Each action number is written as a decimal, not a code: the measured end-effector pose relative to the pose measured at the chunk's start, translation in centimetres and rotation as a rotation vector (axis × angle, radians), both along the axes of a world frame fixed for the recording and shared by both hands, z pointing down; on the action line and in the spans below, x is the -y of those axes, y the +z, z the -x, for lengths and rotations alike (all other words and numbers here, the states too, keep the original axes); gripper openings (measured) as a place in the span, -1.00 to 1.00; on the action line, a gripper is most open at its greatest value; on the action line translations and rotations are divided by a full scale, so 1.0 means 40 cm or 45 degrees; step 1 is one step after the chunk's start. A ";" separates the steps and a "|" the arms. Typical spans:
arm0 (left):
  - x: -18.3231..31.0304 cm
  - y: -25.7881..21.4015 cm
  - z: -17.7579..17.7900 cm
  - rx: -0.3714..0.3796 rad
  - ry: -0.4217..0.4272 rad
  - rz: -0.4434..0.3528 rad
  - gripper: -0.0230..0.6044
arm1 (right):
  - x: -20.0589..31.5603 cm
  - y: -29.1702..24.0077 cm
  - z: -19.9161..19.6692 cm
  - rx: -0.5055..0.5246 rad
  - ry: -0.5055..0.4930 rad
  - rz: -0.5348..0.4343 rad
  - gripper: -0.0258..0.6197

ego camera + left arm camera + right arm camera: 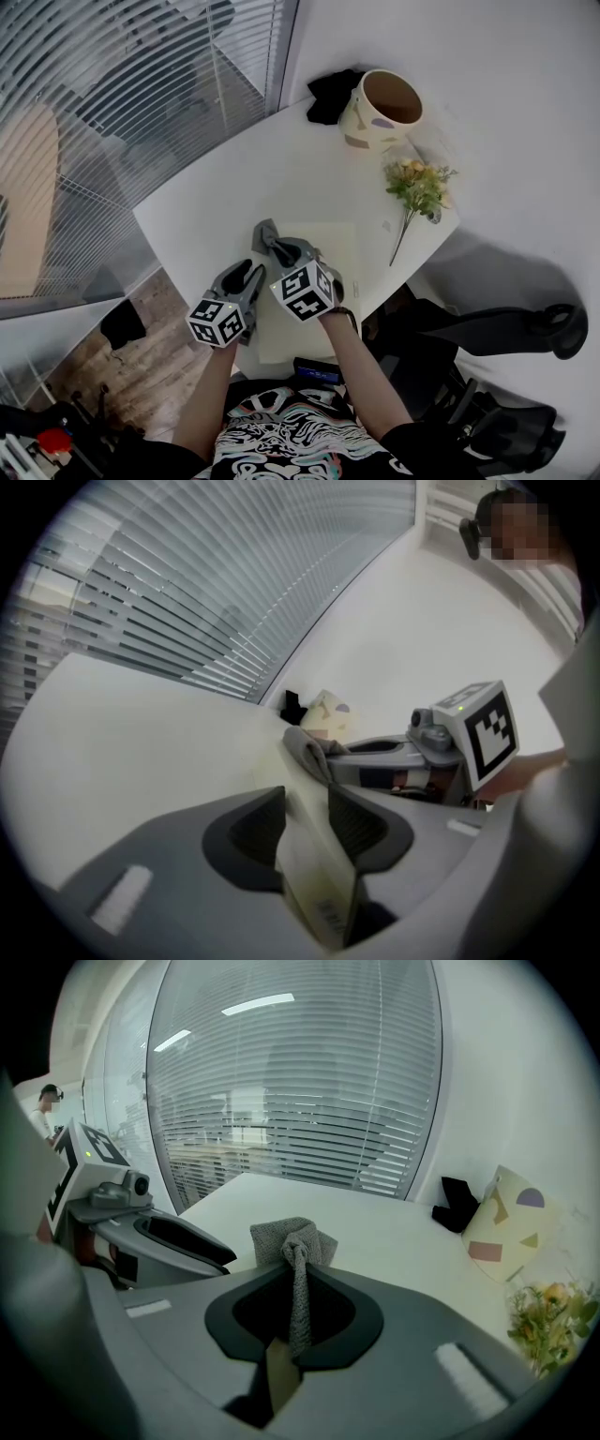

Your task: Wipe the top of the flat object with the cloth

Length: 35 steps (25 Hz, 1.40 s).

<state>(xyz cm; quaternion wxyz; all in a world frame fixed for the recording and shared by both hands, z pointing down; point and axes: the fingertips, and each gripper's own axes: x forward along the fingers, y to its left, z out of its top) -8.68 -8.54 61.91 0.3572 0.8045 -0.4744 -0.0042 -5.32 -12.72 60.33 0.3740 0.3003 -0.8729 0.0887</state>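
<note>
Left gripper (251,274) is clamped on the near-left edge of the flat object (330,251), likely steadying it on the table (225,192). Right gripper (281,249) pinches the cloth (265,233) over the object's left side, ready to wipe.

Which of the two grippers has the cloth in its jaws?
The right gripper: its jaws are shut on the grey cloth, which sticks up between them. The left gripper clamps the edge of the flat cream board instead.

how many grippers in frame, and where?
2. The left gripper clamps the cream board's left edge; the right gripper, beside it over the board, pinches the grey cloth.
</note>
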 end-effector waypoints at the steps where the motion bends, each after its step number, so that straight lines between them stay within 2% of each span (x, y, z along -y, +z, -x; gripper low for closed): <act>1: 0.000 0.000 0.000 0.000 0.001 0.000 -0.30 | -0.003 0.000 0.001 -0.001 -0.003 0.000 -0.87; 35: 0.005 0.003 0.001 0.028 0.007 -0.015 -0.31 | -0.063 0.004 -0.013 0.003 0.006 -0.003 -0.87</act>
